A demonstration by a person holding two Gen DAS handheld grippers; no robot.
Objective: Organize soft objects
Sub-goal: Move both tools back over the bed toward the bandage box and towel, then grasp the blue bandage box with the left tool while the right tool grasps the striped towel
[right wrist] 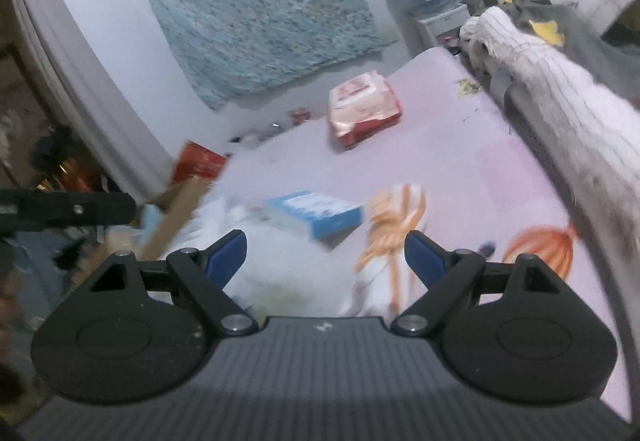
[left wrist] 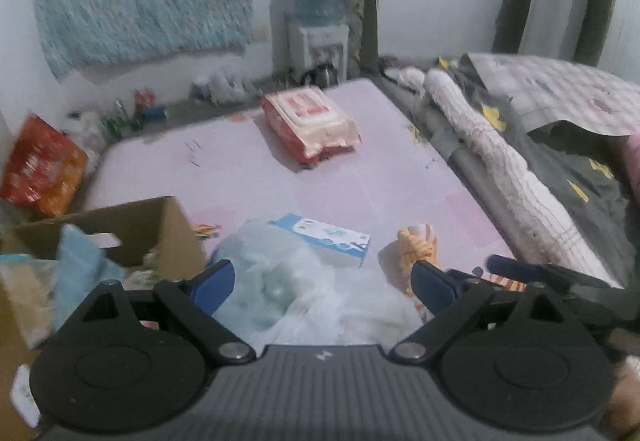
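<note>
Left wrist view: the left claw [left wrist: 324, 283] stands spread, its blue fingertips [left wrist: 214, 281] apart with nothing pinched, over a crumpled translucent white plastic bag [left wrist: 280, 281] lying on the pale pink table [left wrist: 248, 169]. At twelve o'clock of the bag, touching it, lies a flat blue-and-white box [left wrist: 326, 243]. At two o'clock of the claw sits a soft orange-and-white striped cloth bundle [left wrist: 416, 249], with the right claw's dark finger reaching in just beside it. At ten o'clock an open brown cardboard box [left wrist: 160, 233] holds light-blue soft items. Far at twelve o'clock lies a red-and-white wet-wipe pack [left wrist: 310, 123]. At three o'clock a white knitted blanket [left wrist: 492, 145] runs along the bed.

Right wrist view: the right claw [right wrist: 324, 253] is spread too, empty, above the blurred bag [right wrist: 280, 265], the striped bundle [right wrist: 394, 237] at one o'clock.
</note>
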